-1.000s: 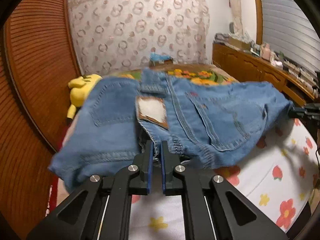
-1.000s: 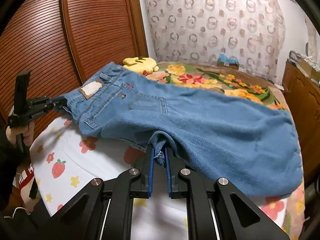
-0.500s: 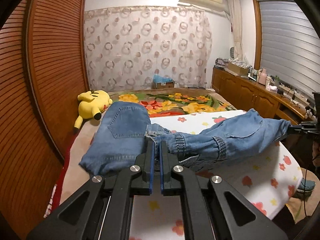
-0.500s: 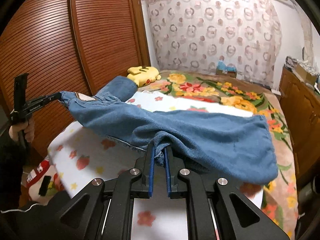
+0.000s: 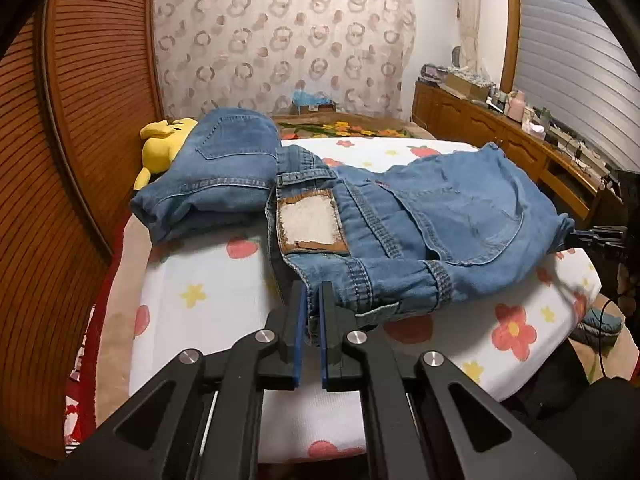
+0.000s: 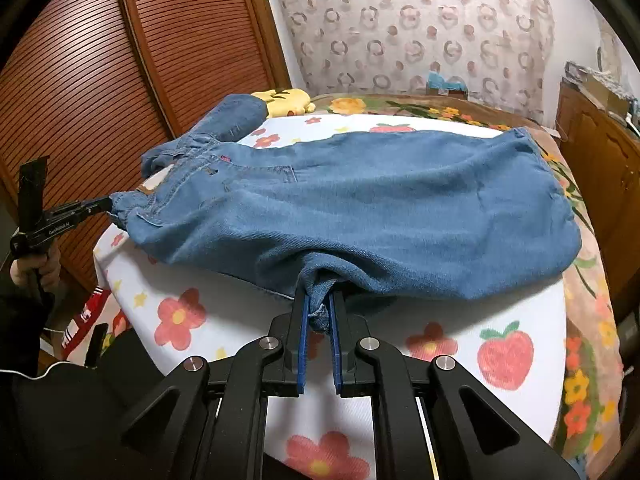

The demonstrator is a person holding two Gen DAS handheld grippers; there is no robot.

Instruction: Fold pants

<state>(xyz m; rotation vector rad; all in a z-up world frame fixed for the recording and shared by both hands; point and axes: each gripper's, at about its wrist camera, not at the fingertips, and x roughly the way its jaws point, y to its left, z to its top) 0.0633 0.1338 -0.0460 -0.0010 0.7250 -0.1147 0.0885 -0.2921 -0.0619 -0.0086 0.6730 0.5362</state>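
Blue jeans [image 5: 440, 216] lie across the white flower-print sheet [image 5: 208, 280], seat side up, with a brown-edged waist patch [image 5: 312, 222] showing. My left gripper [image 5: 314, 292] is shut on the waistband near that patch. My right gripper [image 6: 318, 298] is shut on a bunched edge of the jeans [image 6: 360, 200] at the near side. In the right wrist view the left gripper [image 6: 102, 203] pinches the waistband end at the far left. The right gripper [image 5: 578, 235] shows at the right edge of the left wrist view. One part of the denim lies doubled over by the plush toy.
A yellow plush toy [image 5: 164, 140] lies at the far left of the bed, against the louvred wooden doors [image 6: 80, 60]. A wooden dresser [image 5: 500, 136] with clutter runs along the right. A floral blanket [image 6: 440, 108] covers the far end. A person's hand [image 6: 34, 270] holds the left gripper's handle.
The jeans have come down from hanging stretched between the grippers to lying on the sheet. Both grippers moved with them and stayed shut on the denim.
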